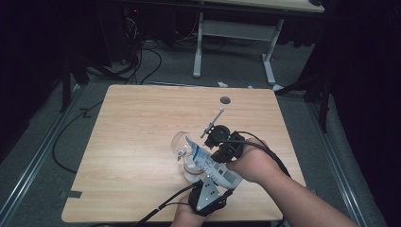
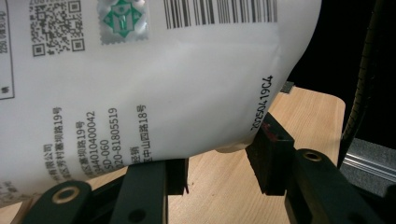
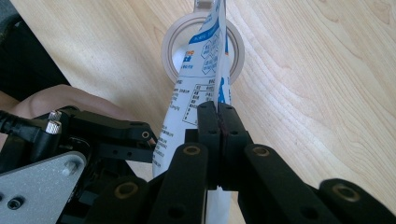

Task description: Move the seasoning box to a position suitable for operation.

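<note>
A white pouch (image 1: 213, 165) with blue print and a barcode is held slanting over a clear glass (image 1: 181, 144) near the middle of the wooden table (image 1: 142, 118). My right gripper (image 1: 211, 155) is shut on the pouch's thin side seam (image 3: 212, 74); in its view the pouch's upper end points into the glass's round rim (image 3: 170, 39). My left gripper (image 1: 215, 178) comes from the near edge. Its jaws (image 2: 219, 163) stand half wide around the pouch's bulging bottom end (image 2: 140, 79), one red-lined pad (image 2: 268, 140) against the pouch.
A small round grommet hole (image 1: 225, 100) sits near the table's far edge. Behind the table are a white desk frame (image 1: 234, 33) and cables (image 1: 142, 61) on the dark floor. Cables trail from both grippers toward the near edge.
</note>
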`<state>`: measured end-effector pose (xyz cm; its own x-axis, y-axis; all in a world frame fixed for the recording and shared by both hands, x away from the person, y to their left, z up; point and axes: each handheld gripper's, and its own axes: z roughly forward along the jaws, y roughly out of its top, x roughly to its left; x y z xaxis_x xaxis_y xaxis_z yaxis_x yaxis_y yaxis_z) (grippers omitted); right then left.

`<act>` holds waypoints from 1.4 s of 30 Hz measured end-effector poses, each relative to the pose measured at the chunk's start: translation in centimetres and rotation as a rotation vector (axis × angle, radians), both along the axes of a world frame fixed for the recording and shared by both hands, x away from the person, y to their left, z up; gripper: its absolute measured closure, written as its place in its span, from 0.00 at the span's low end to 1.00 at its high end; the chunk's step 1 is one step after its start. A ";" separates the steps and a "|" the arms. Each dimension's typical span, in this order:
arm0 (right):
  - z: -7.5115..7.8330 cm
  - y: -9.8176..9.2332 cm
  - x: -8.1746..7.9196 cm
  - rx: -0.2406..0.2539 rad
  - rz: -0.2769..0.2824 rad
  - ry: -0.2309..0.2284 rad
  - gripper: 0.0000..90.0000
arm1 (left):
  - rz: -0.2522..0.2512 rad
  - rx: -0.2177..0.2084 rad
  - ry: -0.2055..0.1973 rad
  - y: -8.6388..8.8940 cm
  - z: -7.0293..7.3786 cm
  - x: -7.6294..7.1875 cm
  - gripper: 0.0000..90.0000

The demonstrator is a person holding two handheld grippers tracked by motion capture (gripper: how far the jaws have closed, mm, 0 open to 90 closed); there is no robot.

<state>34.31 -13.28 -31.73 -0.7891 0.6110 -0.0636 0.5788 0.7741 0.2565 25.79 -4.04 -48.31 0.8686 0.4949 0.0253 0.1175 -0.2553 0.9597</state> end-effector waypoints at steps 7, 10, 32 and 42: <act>0.0 -0.1 0.0 0.002 0.002 -0.003 1.00 | -0.002 0.004 -0.002 0.0 0.0 0.0 0.69; 0.0 -0.1 0.0 0.002 0.001 -0.005 1.00 | -0.001 0.002 -0.002 0.0 0.0 0.0 0.69; 0.0 0.0 0.1 -0.003 0.004 -0.008 1.00 | 0.000 -0.002 0.001 0.0 0.1 0.1 0.69; 0.0 0.1 0.2 -0.005 0.003 -0.008 1.00 | -0.001 -0.006 0.005 -0.1 0.1 0.1 0.69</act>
<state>34.47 -13.17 -31.71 -0.7906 0.6080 -0.0725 0.5742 0.7773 0.2571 25.94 -4.10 -48.17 0.8692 0.4941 0.0178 0.1225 -0.2501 0.9605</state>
